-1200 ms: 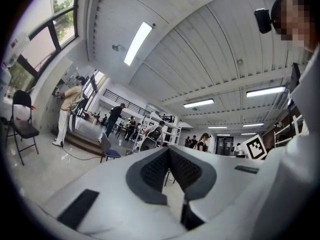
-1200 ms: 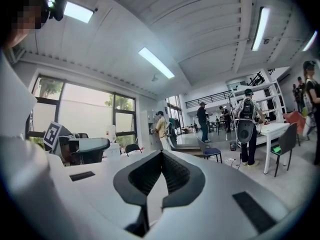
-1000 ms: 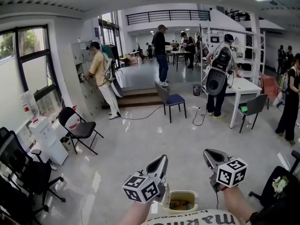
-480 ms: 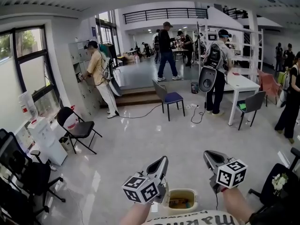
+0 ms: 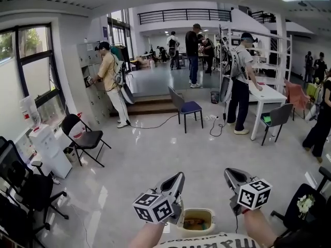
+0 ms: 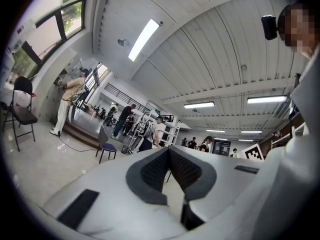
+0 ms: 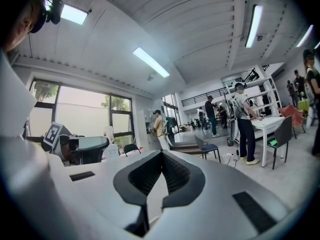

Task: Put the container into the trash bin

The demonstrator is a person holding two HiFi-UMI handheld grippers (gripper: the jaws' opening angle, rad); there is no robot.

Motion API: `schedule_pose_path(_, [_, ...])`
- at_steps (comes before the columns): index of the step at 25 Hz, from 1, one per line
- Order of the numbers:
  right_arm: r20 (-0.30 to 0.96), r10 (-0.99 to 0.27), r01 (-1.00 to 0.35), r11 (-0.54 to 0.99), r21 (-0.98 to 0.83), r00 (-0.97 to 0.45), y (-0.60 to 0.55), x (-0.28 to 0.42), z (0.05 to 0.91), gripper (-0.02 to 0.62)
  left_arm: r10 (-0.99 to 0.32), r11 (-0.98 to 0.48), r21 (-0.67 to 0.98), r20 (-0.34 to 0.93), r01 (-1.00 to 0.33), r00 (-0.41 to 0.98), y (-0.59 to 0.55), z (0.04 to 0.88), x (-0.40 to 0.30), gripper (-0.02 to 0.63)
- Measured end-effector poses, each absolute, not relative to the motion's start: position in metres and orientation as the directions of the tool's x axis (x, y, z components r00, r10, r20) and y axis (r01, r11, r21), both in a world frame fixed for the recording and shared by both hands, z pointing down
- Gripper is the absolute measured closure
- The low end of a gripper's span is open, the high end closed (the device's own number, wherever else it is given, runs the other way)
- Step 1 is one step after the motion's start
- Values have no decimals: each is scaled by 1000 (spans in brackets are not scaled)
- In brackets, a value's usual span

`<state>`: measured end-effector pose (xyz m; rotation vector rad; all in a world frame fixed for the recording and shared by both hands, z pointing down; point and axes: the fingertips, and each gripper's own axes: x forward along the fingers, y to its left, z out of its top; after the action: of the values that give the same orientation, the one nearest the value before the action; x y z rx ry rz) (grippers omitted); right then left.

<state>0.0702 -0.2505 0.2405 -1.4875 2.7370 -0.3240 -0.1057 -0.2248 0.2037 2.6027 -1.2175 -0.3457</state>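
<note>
Hardly shifted, left gripper (image 5: 180, 175) and right gripper (image 5: 228, 172) point forward, fingers (image 6: 155, 170) together.

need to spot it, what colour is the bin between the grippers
The bin is cream, best in the head view.

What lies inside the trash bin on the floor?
Orange and green rubbish shows in the trash bin; what it is cannot be told. The left gripper covers the bin's left edge.
</note>
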Motion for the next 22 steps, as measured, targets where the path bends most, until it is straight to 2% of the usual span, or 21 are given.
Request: schedule_pose_path(22, [118,-826,-830,526,-186,-550,-257,56,250,594,-785,-606,332,-103,-723,611,-230,208,-122,595])
